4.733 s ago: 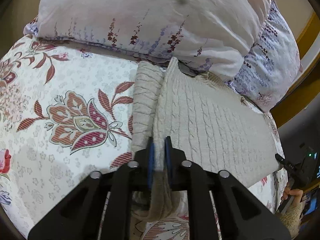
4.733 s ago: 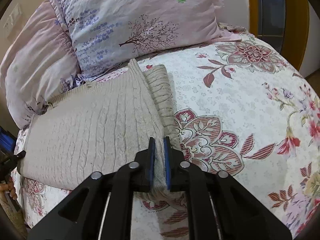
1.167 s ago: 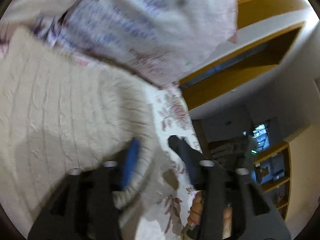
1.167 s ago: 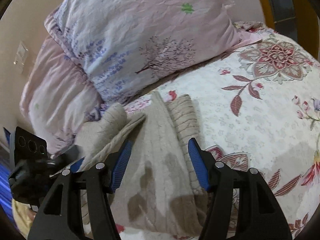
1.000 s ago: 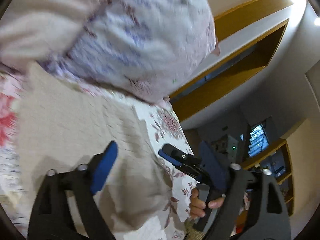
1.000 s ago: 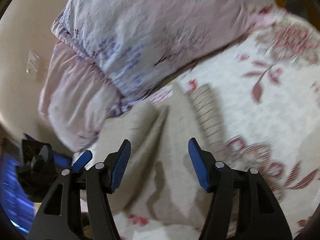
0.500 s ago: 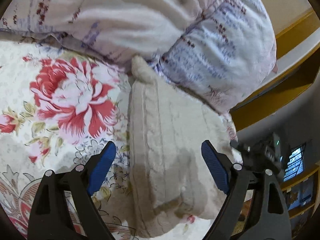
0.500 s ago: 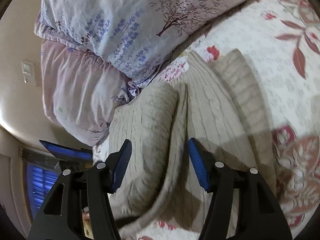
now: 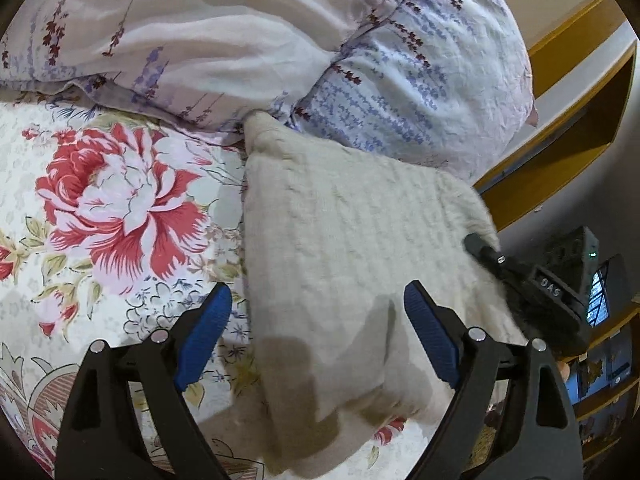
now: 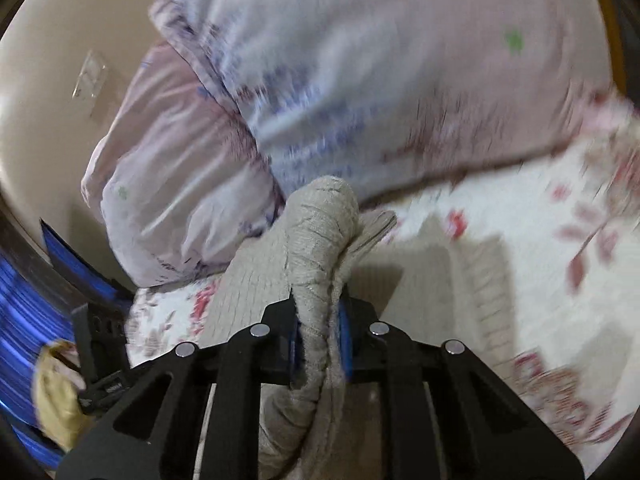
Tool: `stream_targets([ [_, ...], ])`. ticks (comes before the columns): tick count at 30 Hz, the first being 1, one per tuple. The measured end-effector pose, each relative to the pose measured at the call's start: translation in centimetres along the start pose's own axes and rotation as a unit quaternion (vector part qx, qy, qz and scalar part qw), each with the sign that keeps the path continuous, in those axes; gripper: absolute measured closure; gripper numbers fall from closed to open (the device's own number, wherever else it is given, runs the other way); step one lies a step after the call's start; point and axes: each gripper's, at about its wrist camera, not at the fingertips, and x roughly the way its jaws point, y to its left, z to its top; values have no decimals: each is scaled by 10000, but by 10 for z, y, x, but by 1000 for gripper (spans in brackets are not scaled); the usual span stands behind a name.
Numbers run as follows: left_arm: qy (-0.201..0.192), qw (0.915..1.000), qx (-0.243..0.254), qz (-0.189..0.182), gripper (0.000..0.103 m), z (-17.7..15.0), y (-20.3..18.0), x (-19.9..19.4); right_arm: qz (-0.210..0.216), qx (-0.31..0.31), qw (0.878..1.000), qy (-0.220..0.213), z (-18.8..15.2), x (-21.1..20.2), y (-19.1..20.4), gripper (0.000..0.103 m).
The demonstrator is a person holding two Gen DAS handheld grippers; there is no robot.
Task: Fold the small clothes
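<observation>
On my left, the left gripper [image 9: 318,320] hangs wide open over the bed [image 9: 120,208], holding nothing; its blue pads [image 9: 206,330] straddle the near edge of the folded beige sweater [image 9: 352,240]. The sweater lies on the floral bedspread with its far end tucked against the pillows [image 9: 248,40]. To the right, the right gripper [image 10: 320,344] is clamped on a bunched fold of the sweater [image 10: 316,240], lifting it above the bed [image 10: 540,300]. That view is blurred.
</observation>
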Motion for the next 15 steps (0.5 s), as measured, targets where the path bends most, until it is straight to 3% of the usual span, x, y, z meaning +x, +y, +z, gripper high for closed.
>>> stream_targets([
  [8, 118, 9994, 302, -118, 15, -3, -13, 7, -588, 67, 9980, -203, 5, -22, -27, 87],
  [15, 252, 9981, 515, -207, 15, -7, -20, 12, -627, 105, 9977, -245, 3, -23, -36, 87],
])
